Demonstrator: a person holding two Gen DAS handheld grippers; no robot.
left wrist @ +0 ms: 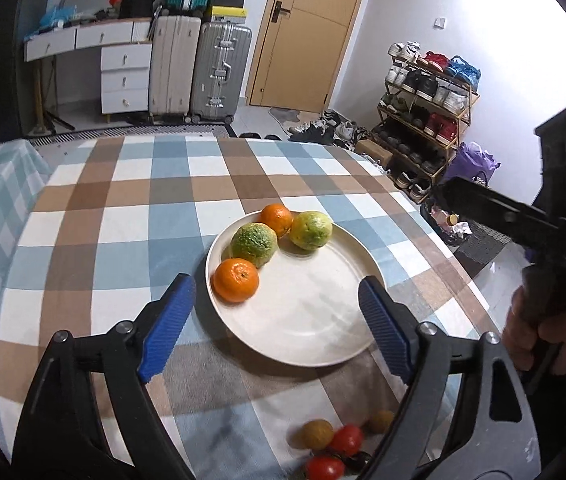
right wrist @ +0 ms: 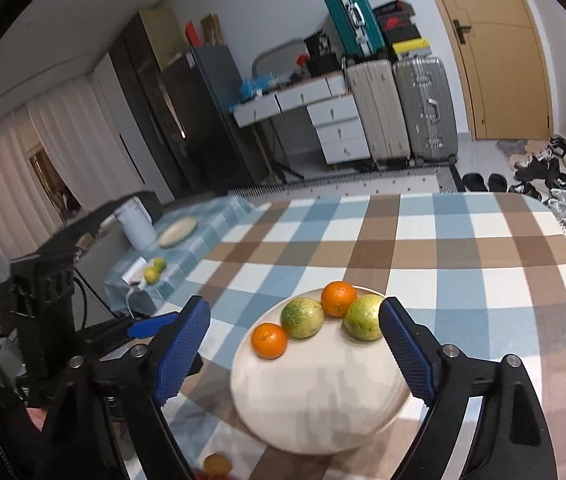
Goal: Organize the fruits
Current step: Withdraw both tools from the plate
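A white plate (left wrist: 315, 320) (right wrist: 323, 400) rests on the checked tablecloth and carries two oranges (left wrist: 236, 281) (right wrist: 269, 340) and two green-yellow citrus fruits (left wrist: 253, 243) (right wrist: 302, 317) along its far rim. My left gripper (left wrist: 277, 316) hovers above the plate's near side, open, with nothing between its blue pads. My right gripper (right wrist: 295, 344) stands open over the same plate, holding nothing. Small red tomatoes (left wrist: 346, 439) and brownish round fruits (left wrist: 317, 434) lie loose on the cloth below the plate. In the left wrist view a hand (left wrist: 543, 332) grips the other tool at the right edge.
A side table (right wrist: 187, 256) to the left, under a blue checked cloth, holds a flat plate (right wrist: 177, 231), a white container (right wrist: 135, 222) and two more citrus fruits (right wrist: 154, 270). Suitcases, drawers, a door and a shoe rack (left wrist: 427, 120) stand beyond the table's far edge.
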